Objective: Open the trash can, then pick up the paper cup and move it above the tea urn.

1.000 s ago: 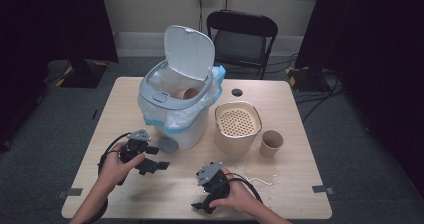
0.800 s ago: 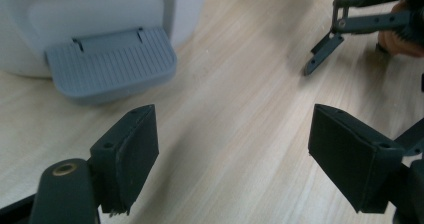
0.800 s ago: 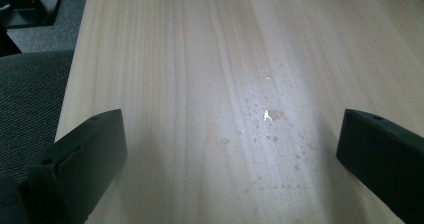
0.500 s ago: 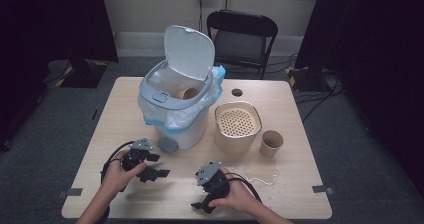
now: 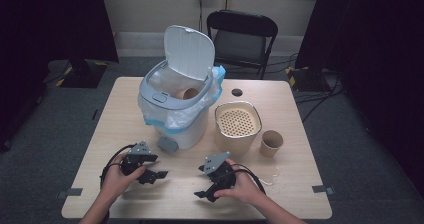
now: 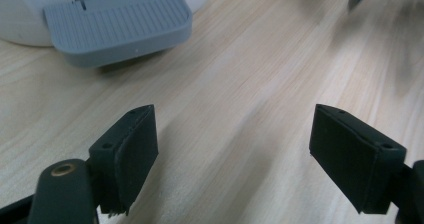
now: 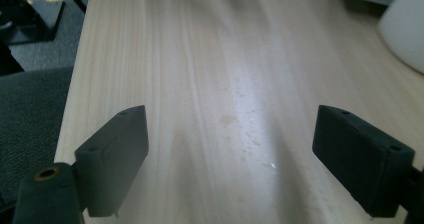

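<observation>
My left gripper (image 5: 156, 174) lies low over the wooden table (image 5: 295, 184) at the front left. Its jaws are open with bare wood between them (image 6: 235, 129). They point toward the grey foot pedal (image 6: 117, 26) of a white bin (image 5: 177, 114). My right gripper (image 5: 204, 194) rests at the front middle, angled toward the near left. It is open with nothing between its jaws (image 7: 232, 134), which have just been closing a little. The bin's lid (image 5: 190, 51) stands up, and a paper cup (image 5: 189, 92) lies inside on the blue-edged liner.
A beige container with a perforated top (image 5: 238, 126) stands right of the bin, with a second paper cup (image 5: 271, 143) beside it. A small black disc (image 5: 237, 92) lies farther back. A black chair (image 5: 242, 39) stands behind the table.
My left gripper has come down and a little nearer the table's front edge. The right hand has stayed where it was.
</observation>
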A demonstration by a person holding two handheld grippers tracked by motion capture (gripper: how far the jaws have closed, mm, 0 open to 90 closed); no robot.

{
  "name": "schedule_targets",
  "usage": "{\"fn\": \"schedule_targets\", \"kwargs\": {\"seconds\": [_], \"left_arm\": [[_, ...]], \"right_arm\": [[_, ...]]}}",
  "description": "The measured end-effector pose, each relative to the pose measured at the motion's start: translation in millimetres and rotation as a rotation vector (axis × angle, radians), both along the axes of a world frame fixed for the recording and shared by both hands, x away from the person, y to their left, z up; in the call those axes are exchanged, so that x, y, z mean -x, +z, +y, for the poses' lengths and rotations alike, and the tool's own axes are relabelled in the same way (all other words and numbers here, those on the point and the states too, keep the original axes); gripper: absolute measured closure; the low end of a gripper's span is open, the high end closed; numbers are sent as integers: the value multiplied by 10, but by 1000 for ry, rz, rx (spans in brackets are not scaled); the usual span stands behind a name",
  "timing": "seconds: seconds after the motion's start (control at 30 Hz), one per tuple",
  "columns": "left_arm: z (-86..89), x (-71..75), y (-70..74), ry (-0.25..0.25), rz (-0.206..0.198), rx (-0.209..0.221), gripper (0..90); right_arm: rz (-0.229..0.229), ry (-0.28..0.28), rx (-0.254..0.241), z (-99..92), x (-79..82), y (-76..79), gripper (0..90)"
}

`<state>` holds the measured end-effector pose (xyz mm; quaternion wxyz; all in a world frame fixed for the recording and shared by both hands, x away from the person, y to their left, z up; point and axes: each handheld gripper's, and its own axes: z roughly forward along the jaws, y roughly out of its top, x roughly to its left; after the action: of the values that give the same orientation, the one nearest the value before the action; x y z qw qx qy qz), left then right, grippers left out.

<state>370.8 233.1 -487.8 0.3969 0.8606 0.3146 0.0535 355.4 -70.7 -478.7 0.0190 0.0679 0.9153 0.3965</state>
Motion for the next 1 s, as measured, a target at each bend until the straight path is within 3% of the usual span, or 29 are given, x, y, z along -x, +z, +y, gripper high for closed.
{"fn": "schedule_targets", "kwargs": {"seconds": [0.1,0.27,0.6,0.8,1.0], "left_arm": [[-21,7,-36,-15,4,-27,187],[-49,15,-52,-39,-11,-44,162],[-91,72,-90,-97,-86,-101,97],[-116,104,-125,-115,-103,-96,44],[-119,112,-145,-126,-111,-90,13]], "right_arm": [[9,-9,-12,-95,-32,41,144],[9,-32,11,-277,-62,55,143],[4,-84,9,-624,-118,137,148],[1,-126,-22,-802,-168,235,148],[-11,-166,-20,-968,-224,278,147]]}}
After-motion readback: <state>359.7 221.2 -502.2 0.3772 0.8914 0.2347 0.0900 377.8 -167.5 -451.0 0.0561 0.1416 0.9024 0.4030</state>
